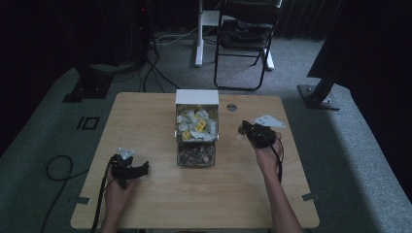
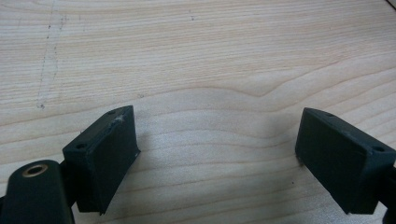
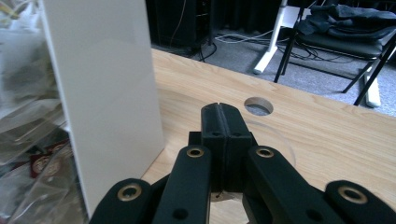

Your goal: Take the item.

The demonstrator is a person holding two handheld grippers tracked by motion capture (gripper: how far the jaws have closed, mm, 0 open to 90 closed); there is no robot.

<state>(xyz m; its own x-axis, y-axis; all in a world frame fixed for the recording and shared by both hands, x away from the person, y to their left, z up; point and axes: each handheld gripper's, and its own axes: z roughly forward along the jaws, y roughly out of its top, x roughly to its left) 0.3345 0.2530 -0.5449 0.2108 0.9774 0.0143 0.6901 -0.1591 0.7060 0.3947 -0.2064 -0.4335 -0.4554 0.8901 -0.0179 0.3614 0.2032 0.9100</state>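
High view is pretty dim and murky, the room behind the worktop (image 1: 155, 189) goes nearly black. Both claw views are way brighter; soft shadows sit under the left claw (image 2: 217, 154) on the wood. Bags left of the white box (image 3: 105, 102) are blurry and washed out.

Clear sachet box (image 1: 196, 141), white back panel, upright mid-table, white and yellow packets inside.

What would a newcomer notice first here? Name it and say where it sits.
The clear box at the table's middle stands out, stuffed with white and yellow packets behind and brown ones in front. The right gripper hovers shut just to its right; the left gripper rests open near the front-left edge.
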